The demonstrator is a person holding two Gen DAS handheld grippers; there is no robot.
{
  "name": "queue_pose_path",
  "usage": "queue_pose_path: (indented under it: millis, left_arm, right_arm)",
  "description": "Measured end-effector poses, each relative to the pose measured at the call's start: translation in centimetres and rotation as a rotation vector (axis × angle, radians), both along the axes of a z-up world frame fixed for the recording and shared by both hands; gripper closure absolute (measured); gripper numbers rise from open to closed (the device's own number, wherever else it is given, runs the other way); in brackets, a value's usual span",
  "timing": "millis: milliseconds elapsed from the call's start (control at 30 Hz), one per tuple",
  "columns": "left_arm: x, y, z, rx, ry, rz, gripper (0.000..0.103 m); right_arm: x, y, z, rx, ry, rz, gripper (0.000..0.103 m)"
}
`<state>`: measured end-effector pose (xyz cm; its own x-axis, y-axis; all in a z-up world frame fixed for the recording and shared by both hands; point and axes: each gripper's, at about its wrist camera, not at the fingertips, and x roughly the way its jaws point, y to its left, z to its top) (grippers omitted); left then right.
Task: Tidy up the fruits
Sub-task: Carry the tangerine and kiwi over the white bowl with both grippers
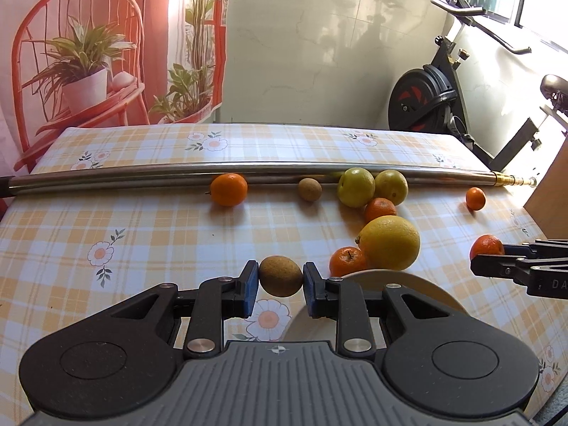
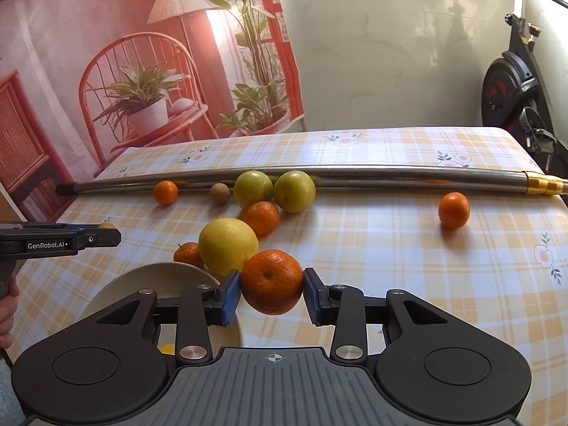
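Observation:
My left gripper [image 1: 280, 278] is shut on a brown kiwi [image 1: 280, 276] and holds it above the tablecloth. My right gripper [image 2: 272, 285] is shut on a mandarin [image 2: 272, 281] beside a beige plate [image 2: 149, 280]. The plate also shows in the left wrist view [image 1: 408, 284]. A large yellow citrus [image 2: 228, 245] sits behind the plate with a small mandarin [image 2: 188, 254] at its left. Two green-yellow fruits [image 2: 252, 189] [image 2: 294, 191], a mandarin [image 2: 262, 218], a second kiwi [image 2: 219, 193] and a mandarin [image 2: 165, 192] lie along a steel pole.
The steel pole [image 2: 390, 174] lies across the back of the checked tablecloth [image 2: 408, 266]. A lone mandarin [image 2: 453, 210] sits at the right. An exercise bike [image 1: 433, 103] stands behind the table. Something yellow [image 2: 167, 348] lies on the plate under the right gripper.

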<state>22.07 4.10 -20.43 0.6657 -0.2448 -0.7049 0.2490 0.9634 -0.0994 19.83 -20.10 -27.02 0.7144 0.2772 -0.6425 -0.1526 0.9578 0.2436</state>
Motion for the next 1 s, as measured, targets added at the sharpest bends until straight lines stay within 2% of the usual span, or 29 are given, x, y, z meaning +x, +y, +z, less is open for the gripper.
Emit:
queue_pose_path:
  millis: [133,467,1000]
  left_arm:
    - [-1.4,0.2,-0.4,-0.030,0.022,-0.008,0.075]
    - [-2.7,-0.3,-1.2,0.018,0.012,-0.053,0.075]
    - [-3.2,-1.0,-2.2,0.060,0.022,-0.076,0.075]
  right_arm:
    - [-0.1,0.8,0.0,0.002,0.011,0.021,0.068]
    - [0.3,3.5,-0.4,-0.019,0.039,0.101,0.068]
    - [0.7,4.5,-1.6,-0.020,0.087,0.124,0.068]
